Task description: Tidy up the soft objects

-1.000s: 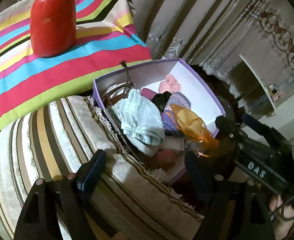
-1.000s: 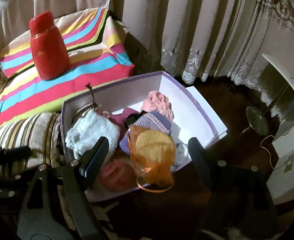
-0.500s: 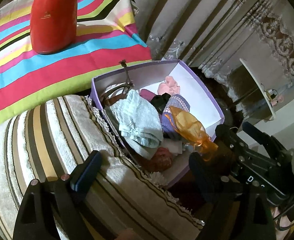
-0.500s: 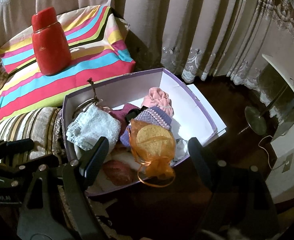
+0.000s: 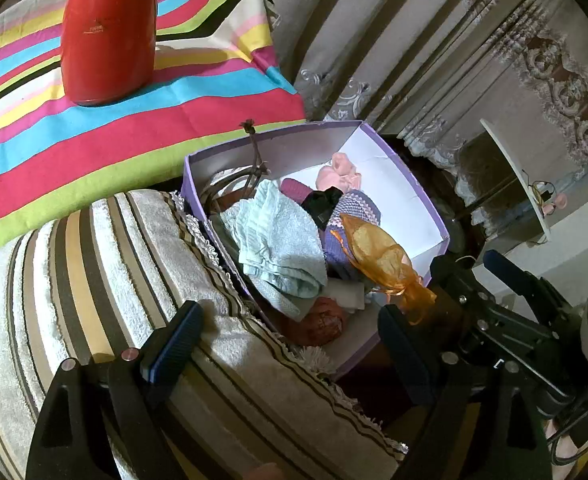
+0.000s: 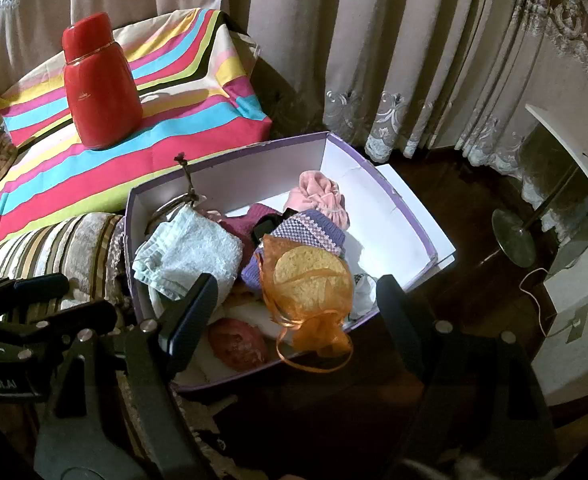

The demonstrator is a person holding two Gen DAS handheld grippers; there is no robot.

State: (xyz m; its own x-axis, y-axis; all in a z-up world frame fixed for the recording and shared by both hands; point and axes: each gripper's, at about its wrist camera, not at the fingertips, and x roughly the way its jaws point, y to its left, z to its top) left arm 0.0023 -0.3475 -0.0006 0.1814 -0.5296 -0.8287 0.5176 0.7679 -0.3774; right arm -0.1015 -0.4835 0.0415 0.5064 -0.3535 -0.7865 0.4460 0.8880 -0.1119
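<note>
Overhead, both grippers' jaws gape empty, while the orange pouch (image 6: pixel 308 286) overhangs the box (image 6: pixel 410 216) rim.

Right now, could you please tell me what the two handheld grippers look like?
Both are black frames with silver bolts. The left gripper has dark blue ribbed pads. The right gripper has similar dark fingers. The left gripper's body bears white lettering in the right view.

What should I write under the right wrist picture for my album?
Open right tool hovering over a purple box stuffed with an orange mesh pouch, light blue towel and pink hat.
</note>
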